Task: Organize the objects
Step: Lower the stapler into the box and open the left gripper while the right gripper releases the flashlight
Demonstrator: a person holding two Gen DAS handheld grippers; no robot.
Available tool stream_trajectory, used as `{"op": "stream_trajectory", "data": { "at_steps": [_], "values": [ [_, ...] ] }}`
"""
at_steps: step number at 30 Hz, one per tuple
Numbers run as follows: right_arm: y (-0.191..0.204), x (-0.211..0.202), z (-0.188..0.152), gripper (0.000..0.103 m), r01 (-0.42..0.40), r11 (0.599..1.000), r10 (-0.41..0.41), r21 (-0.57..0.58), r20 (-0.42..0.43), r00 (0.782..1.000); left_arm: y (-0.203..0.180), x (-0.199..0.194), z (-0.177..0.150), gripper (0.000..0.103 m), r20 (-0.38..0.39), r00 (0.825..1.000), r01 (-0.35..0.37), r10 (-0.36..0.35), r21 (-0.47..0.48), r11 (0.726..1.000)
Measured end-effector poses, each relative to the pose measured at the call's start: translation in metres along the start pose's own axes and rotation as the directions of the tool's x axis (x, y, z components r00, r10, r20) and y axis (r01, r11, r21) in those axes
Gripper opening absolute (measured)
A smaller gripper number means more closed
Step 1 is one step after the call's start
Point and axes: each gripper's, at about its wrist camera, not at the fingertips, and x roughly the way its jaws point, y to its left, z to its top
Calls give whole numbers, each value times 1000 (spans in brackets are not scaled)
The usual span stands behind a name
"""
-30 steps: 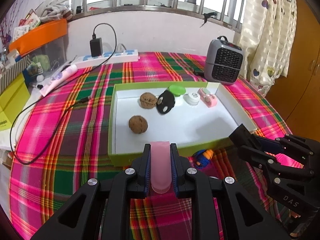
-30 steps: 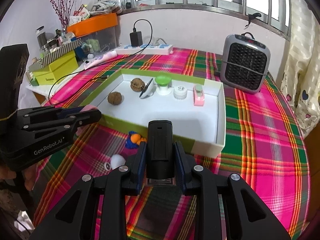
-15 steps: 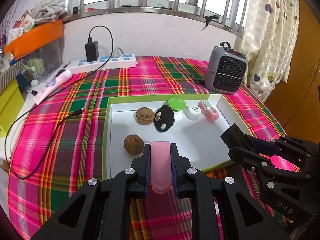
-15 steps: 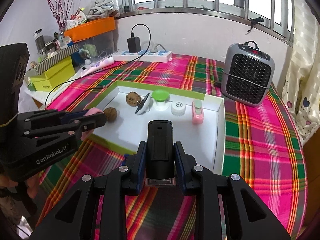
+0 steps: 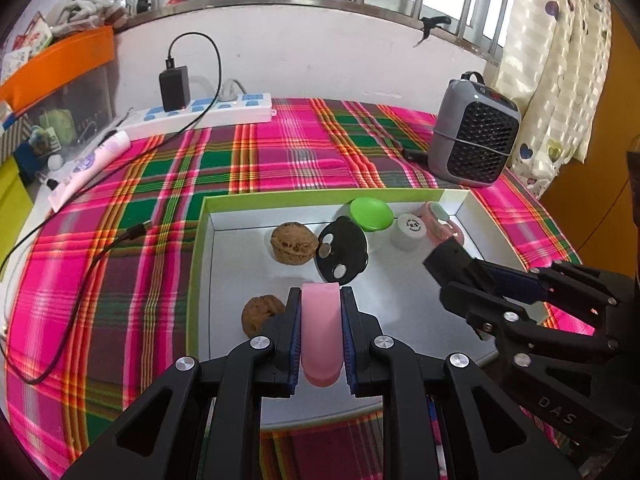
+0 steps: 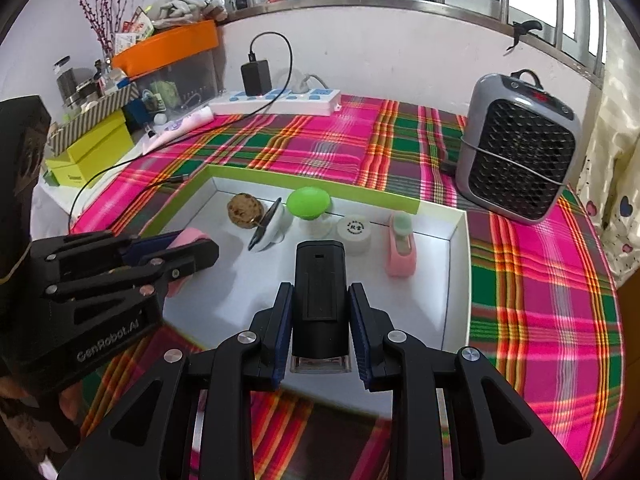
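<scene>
My left gripper (image 5: 320, 300) is shut on a flat pink piece (image 5: 321, 332) and hangs over the near part of the white box with green walls (image 5: 199, 264). My right gripper (image 6: 320, 292) is shut on a black block with a clear base (image 6: 319, 300), also above the box (image 6: 456, 276). Inside lie two walnuts (image 5: 291, 243) (image 5: 260, 314), a black round item (image 5: 343, 255), a green-lidded pot (image 5: 371, 213), a small white jar (image 5: 411, 232) and a pink dispenser (image 6: 401, 247). The right gripper (image 5: 444, 268) shows at the left view's right side.
A grey heater (image 6: 518, 148) stands at the back right on the plaid cloth (image 6: 540, 280). A power strip (image 5: 204, 114) with a charger and black cable (image 5: 92, 264) lies behind on the left. Yellow boxes (image 6: 94, 150) and an orange-lidded bin (image 6: 168, 46) crowd the far left.
Both grippers have moved forward from the near table edge to over the box, each still holding its item. The blue-and-orange toy on the cloth has dropped out of view.
</scene>
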Motion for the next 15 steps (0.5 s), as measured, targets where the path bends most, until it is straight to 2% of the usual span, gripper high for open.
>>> {"op": "stream_trajectory", "data": {
  "at_steps": [6, 15],
  "values": [
    [0, 16, 6, 28, -12, 1000, 12, -4, -22, 1000, -1, 15, 2, 16, -33, 999, -9, 10, 12, 1000],
    [-2, 30, 10, 28, -17, 1000, 16, -12, -40, 999, -2, 23, 10, 16, -35, 999, -27, 28, 29, 999]
  ]
}}
